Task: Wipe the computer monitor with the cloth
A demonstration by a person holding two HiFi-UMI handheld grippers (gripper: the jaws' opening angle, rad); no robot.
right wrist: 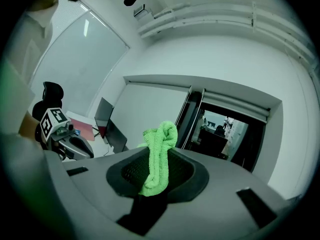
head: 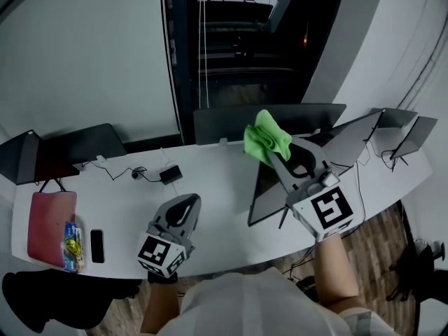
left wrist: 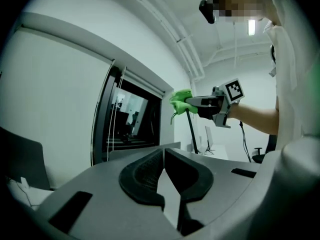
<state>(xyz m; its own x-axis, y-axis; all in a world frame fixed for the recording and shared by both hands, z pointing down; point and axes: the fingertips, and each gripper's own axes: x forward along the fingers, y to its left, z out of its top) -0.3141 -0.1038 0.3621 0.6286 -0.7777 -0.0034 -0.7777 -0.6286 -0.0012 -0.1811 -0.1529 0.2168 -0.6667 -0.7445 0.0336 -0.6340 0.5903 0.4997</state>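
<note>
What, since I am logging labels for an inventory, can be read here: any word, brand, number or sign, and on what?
No text is legible.
Marker cubes on the left gripper and right gripper: black-and-white square patterns, no letters.
Small colourful packet on the white desk: print too small to read.
Green cloth: no label shows.
</note>
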